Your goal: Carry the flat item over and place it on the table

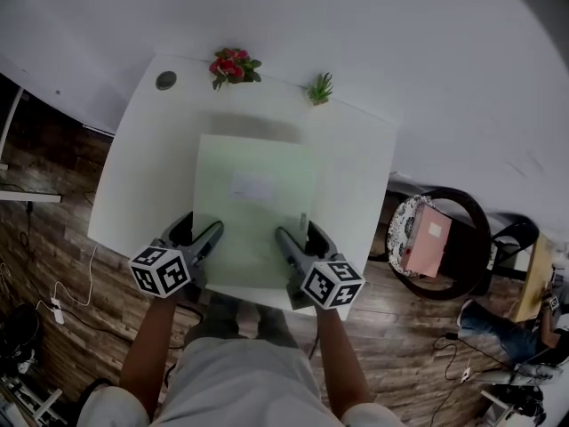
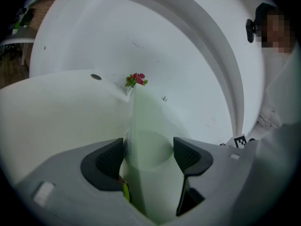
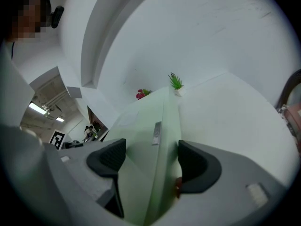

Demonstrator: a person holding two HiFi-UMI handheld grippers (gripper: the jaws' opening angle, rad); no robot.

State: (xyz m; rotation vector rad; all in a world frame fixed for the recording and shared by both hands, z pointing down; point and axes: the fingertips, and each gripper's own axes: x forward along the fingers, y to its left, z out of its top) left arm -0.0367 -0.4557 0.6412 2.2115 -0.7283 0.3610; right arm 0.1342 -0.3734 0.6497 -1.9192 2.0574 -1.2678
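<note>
A pale green flat item (image 1: 253, 212) lies spread over the middle of a white table (image 1: 356, 158), its near edge at the table's front edge, where two hand-held grippers have hold of it. The left gripper (image 1: 197, 231) is clamped on the near-left part of that edge. In its own view the green panel (image 2: 148, 126) fills the space between the dark pads of that gripper (image 2: 148, 152). The right gripper (image 1: 300, 237) grips the near-right part in the same way. There the item (image 3: 146, 140) runs out from between the jaws of that gripper (image 3: 151, 157) toward the far wall.

A white label (image 1: 252, 187) sits on the item's top face, its print too blurred to read. A small grey strip (image 3: 156, 133) on the item near the right gripper is equally illegible. A soft shadow falls on the tabletop beyond the item's far edge; whether the item rests on the surface or hangs just above it cannot be told.

Along the table's far edge stand red flowers (image 1: 233, 66) and a small green plant (image 1: 320, 87), with a round grey disc (image 1: 166, 80) near the far-left corner, all clear of the item. To the right of the table, on the wooden floor (image 1: 53, 238), a dark chair (image 1: 468, 205) holds a pink object (image 1: 427, 238). White cables (image 1: 62, 301) trail across the floor at left.
</note>
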